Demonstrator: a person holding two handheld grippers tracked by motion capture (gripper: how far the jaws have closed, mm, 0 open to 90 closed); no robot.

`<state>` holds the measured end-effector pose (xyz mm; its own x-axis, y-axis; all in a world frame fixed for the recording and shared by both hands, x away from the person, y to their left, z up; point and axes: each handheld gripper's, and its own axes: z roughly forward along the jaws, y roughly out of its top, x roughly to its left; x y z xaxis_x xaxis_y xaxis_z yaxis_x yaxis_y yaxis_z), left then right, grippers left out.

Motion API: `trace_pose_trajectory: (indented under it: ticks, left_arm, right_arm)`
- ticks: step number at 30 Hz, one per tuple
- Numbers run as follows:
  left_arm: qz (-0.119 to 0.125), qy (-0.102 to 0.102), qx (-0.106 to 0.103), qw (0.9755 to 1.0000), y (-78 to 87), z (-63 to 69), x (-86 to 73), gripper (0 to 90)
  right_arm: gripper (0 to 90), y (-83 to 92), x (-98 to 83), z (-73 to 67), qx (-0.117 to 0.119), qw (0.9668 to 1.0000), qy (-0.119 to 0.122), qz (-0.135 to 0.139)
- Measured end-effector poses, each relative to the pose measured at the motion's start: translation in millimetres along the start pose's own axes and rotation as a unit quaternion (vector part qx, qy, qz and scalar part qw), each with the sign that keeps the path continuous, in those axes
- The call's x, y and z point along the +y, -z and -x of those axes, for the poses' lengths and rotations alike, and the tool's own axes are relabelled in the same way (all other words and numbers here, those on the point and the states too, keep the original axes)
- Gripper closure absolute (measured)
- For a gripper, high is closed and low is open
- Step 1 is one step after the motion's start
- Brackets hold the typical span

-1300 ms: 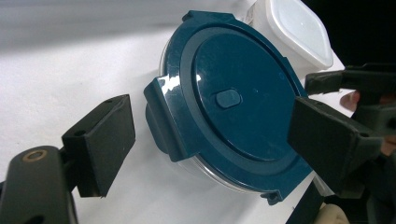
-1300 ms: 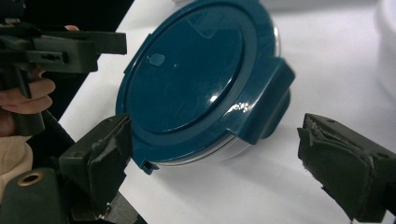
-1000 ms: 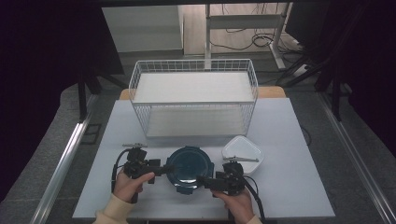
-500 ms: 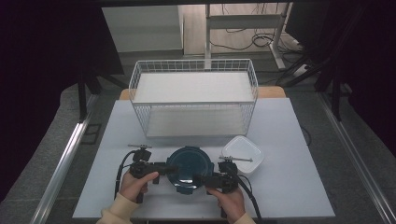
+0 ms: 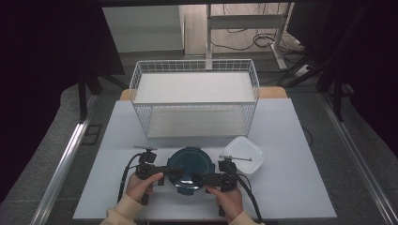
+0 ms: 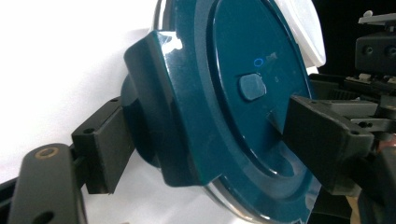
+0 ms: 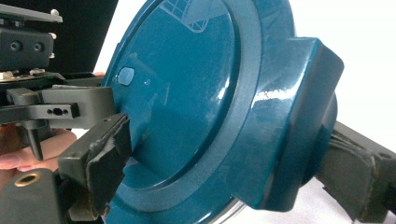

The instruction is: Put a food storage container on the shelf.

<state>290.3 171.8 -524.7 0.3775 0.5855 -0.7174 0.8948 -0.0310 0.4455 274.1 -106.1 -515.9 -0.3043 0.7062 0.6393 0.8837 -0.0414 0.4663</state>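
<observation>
A round container with a dark teal lid (image 5: 190, 167) sits on the white table near its front edge. My left gripper (image 5: 174, 172) comes in from its left and my right gripper (image 5: 198, 178) from its right, each held by a hand. In the left gripper view, my left gripper (image 6: 217, 140) is shut on the lid (image 6: 233, 93): one jaw sits under a side latch tab (image 6: 163, 107), the other presses on the lid's top. In the right gripper view, my right gripper (image 7: 226, 163) clamps the lid (image 7: 187, 84) the same way at the opposite latch tab (image 7: 303, 116).
A white square lidded box (image 5: 244, 154) lies just right of the teal container, close to my right gripper. A white wire basket (image 5: 141, 84) stands across the back half of the table. Bare table (image 5: 291, 187) extends to the right and left.
Both hands have drawn inward toward the teal-lidded container, and the jaws have come onto its lid from each side. The container has stayed in place.
</observation>
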Motion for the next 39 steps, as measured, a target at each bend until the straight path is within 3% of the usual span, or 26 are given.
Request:
trace_pose_trajectory:
  ticks: [5,9,16,28,39]
  left_arm:
    - [-0.002,0.020,-0.001,0.9998,2.4,-0.4,0.7,22.0]
    - [-0.001,0.026,0.002,0.9997,5.2,1.4,0.2,24.3]
    - [0.017,0.020,0.014,0.9995,14.4,10.2,-2.9,31.9]
    - [0.042,0.007,0.029,0.9987,25.7,23.0,-7.0,38.2]
    - [0.066,-0.016,0.023,0.9975,37.3,39.3,-7.2,39.4]
  right_arm:
    - [14.9,3.0,1.2,0.0,-0.004,1.0000,0.000,0.007]
    - [20.2,6.7,2.7,2.7,0.001,0.9998,-0.020,0.009]
    - [25.6,12.9,-0.9,2.6,0.007,0.9989,-0.042,0.019]
    - [30.2,19.6,-3.5,0.9,0.025,0.9978,-0.056,0.023]
    - [30.1,33.8,3.2,-9.3,0.032,0.9986,-0.022,0.036]
